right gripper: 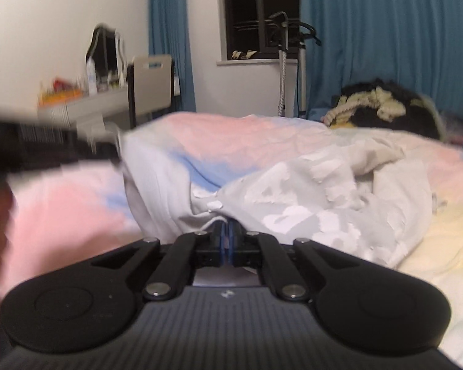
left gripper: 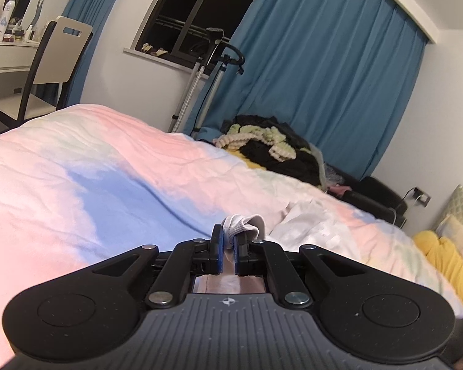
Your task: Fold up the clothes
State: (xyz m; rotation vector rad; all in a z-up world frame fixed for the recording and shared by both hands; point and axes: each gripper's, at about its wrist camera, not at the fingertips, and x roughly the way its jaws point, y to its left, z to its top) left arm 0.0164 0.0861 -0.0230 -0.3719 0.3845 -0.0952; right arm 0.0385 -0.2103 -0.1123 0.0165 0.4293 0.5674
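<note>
Dim indoor lighting, dark window [left gripper: 200,21], fisheye-bent edges, right view motion-blurred, perhaps mostly at left

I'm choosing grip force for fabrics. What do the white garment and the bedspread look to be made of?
The white garment looks like thin, matte cotton-type jersey: it creases softly, and the ribbed hem bunches between the left tongs. A cracked white print peels on it. The right tongs pinch another edge. The bedspread looks like soft, brushed, matte fabric in pastel patches, possibly fleece or cotton.
</note>
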